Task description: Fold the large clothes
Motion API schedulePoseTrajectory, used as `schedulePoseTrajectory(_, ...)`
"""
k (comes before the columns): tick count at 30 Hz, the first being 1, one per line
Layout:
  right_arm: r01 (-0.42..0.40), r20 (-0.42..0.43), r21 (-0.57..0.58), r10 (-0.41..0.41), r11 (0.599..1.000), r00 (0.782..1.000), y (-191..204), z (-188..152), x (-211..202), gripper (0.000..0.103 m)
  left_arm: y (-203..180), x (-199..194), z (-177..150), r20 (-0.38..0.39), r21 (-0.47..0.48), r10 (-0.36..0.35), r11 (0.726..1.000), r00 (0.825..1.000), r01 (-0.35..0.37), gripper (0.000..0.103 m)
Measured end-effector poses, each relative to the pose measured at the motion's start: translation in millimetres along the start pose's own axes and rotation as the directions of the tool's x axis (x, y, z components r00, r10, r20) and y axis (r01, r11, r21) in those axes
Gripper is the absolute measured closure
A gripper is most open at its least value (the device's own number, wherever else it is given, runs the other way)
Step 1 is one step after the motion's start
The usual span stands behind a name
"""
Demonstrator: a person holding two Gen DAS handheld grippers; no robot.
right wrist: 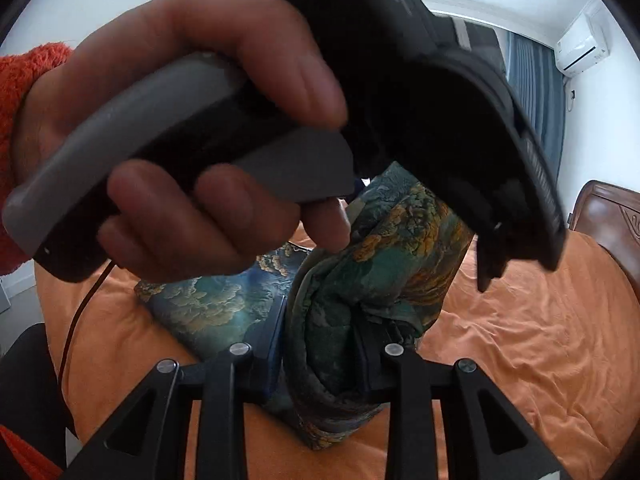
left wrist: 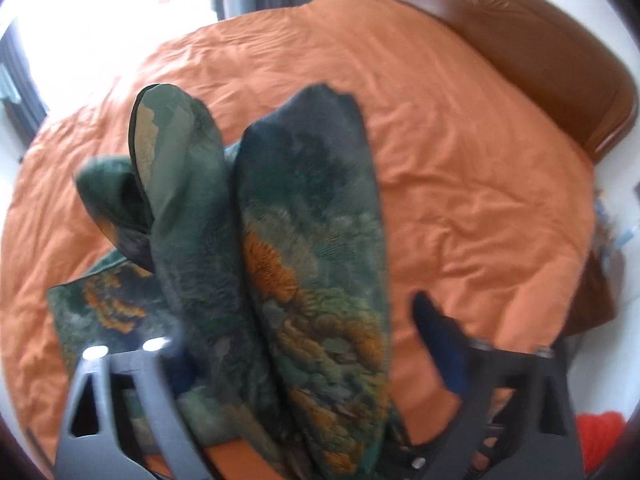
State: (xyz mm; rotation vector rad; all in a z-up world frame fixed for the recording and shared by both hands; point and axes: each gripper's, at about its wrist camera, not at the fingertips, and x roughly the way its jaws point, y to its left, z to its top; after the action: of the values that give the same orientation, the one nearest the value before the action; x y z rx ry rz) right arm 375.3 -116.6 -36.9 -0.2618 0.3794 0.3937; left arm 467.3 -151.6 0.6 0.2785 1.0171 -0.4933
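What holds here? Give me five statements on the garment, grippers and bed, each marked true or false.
1. The bedsheet is orange. True.
2. The right gripper clamps the garment. True.
3. The garment is plain white. False: it is dark green with orange patches.
4. The garment lies wholly flat. False: a bunched part rises off the bedsheet.
5. The headboard is brown. True.

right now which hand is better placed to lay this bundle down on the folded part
Right. The right tongs are shut on the green patterned garment, just above its folded part. The left tongs stand wide open around loose folds.
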Motion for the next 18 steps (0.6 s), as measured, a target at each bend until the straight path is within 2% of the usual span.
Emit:
schedulePoseTrajectory(1, 0.002, -0.003, 0.002, -0.002, 1.000, 1.000, 0.8, -0.3, 0.3, 0.073, 4.5, 2.3, -4.4, -0.005, 0.004, 0.029, 1.000, 1.000, -0.029, 0.067)
schedulePoseTrajectory(3, -0.017, -0.020, 0.040, 0.018, 0.999, 1.000, -4.8, -3.5, -0.1, 0.064, 18.9, -1.9, -8.4, 0.004, -0.029, 0.003, 1.000, 1.000, -0.003, 0.074)
schedulePoseTrajectory(5, -0.052, -0.013, 0.079, 0.053, 0.996, 0.999, -11.0, -4.0, -5.9, 0.039, 39.9, -8.8, -12.1, 0.020, -0.058, -0.006, 0.998, 1.000, 0.007, 0.074)
schedulePoseTrajectory(8, -0.134, 0.011, 0.153, 0.134, 0.979, 0.991, -21.3, 1.4, -25.0, 0.033, 77.5, -16.9, -17.8, 0.033, -0.076, 0.001, 0.997, 0.999, 0.002, 0.075)
schedulePoseTrajectory(11, -0.157, -0.017, 0.257, 0.167, 0.954, 0.986, -46.4, 3.7, -23.4, 0.033, 129.8, -21.1, -30.1, 0.043, -0.131, -0.001, 0.991, 0.999, 0.006, 0.075)
schedulePoseTrajectory(13, -0.129, -0.060, 0.298, 0.154, 0.946, 0.986, -59.6, 2.4, -9.3, 0.033, 161.3, -21.4, -41.8, 0.049, -0.176, 0.000, 0.984, 0.999, 0.008, 0.074)
schedulePoseTrajectory(15, -0.107, -0.097, 0.319, 0.144, 0.942, 0.985, -68.7, 3.9, 9.1, 0.040, 187.2, -15.0, -53.6, 0.047, -0.221, 0.001, 0.975, 0.999, 0.009, 0.074)
schedulePoseTrajectory(17, -0.119, -0.140, 0.340, 0.176, 0.933, 0.974, -67.8, 7.1, 31.8, 0.058, 211.7, -9.6, -67.8, 0.045, -0.279, -0.016, 0.960, 0.999, 0.028, 0.074)
schedulePoseTrajectory(18, -0.137, -0.158, 0.353, 0.204, 0.925, 0.966, -66.8, 11.7, 46.8, 0.059, 221.1, -5.5, -73.5, 0.046, -0.307, -0.027, 0.951, 0.999, 0.040, 0.074)
